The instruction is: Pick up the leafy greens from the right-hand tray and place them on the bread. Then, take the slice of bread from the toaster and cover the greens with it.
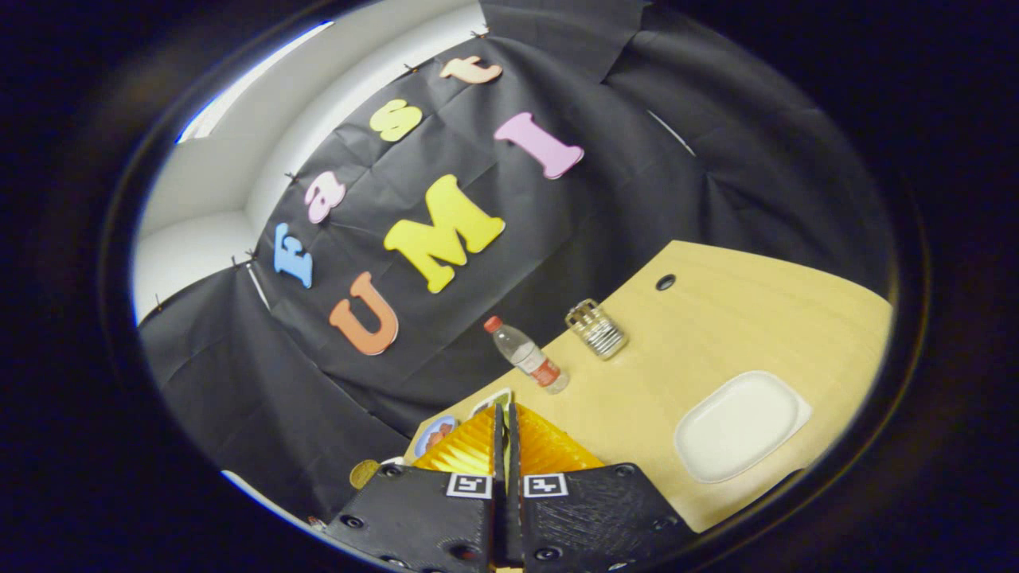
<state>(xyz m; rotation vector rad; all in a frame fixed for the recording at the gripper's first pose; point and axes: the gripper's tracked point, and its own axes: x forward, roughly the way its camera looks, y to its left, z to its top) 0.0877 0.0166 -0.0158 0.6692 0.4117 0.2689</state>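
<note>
My gripper (505, 414) is raised and tilted above the wooden table (716, 318), its two fingers pressed together with nothing visible between them. Just beyond the fingertips, partly hidden by them, a small blue plate (434, 434) holds some reddish-brown food, and a white rim (489, 400) peeks out beside it. To the right of the fingers lies a white rectangular tray (740, 426), its surface bare.
A clear plastic bottle with a red cap and label (529, 358) stands beyond the fingers near the table's back edge. A ribbed glass cup (597, 328) stands to its right, with a cable hole (665, 282) farther back. A small round brown object (364, 473) sits left of the fingers.
</note>
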